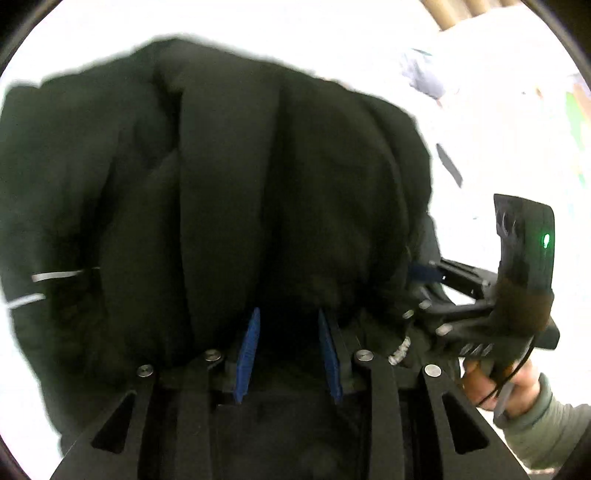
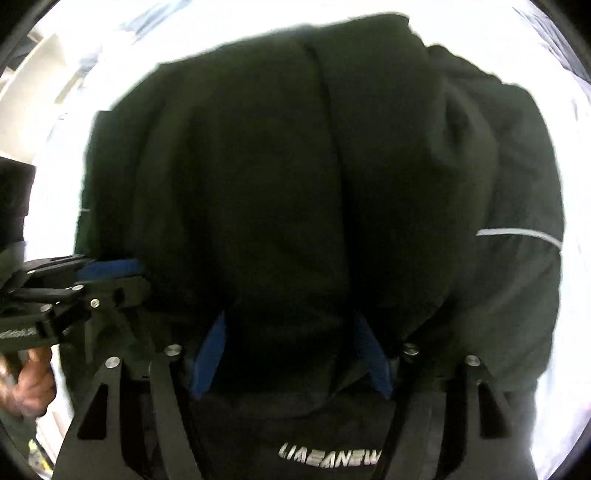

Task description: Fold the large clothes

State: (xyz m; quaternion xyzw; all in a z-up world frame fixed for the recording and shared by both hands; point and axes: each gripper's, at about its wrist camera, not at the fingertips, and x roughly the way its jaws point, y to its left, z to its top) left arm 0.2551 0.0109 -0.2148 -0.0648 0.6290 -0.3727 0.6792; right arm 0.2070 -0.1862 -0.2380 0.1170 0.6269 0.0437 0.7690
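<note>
Nearest the lens in the left wrist view, the left gripper [image 1: 288, 354] shows its black linkage and two blue pads [image 1: 247, 354], a narrow gap apart, with dark cloth of the black garment [image 1: 229, 177] bunched between them; whether the pads actually press on it is lost in shadow. In the right wrist view the right gripper [image 2: 291, 354] has its blue pads [image 2: 208, 358] set wider, a thick fold of the same garment [image 2: 295, 184] filling the gap, and contact there is equally hard to judge. Silver lettering [image 2: 328, 456] on cloth lies below these jaws, mirrored and only partly legible. The garment hangs or lies as a heaped, folded mass beyond both grippers, filling most of each view, its far edges blurred; thin pale stripes [image 1: 55, 276] cross one side. At the right edge of the left view the other gripper appears sideways, held by a hand [image 1: 495, 384] in a grey-green sleeve [image 1: 546, 432]. Behind everything, a white surface [image 1: 332, 33] is overexposed, its details washed out; faint objects at the far corners cannot be identified.
</note>
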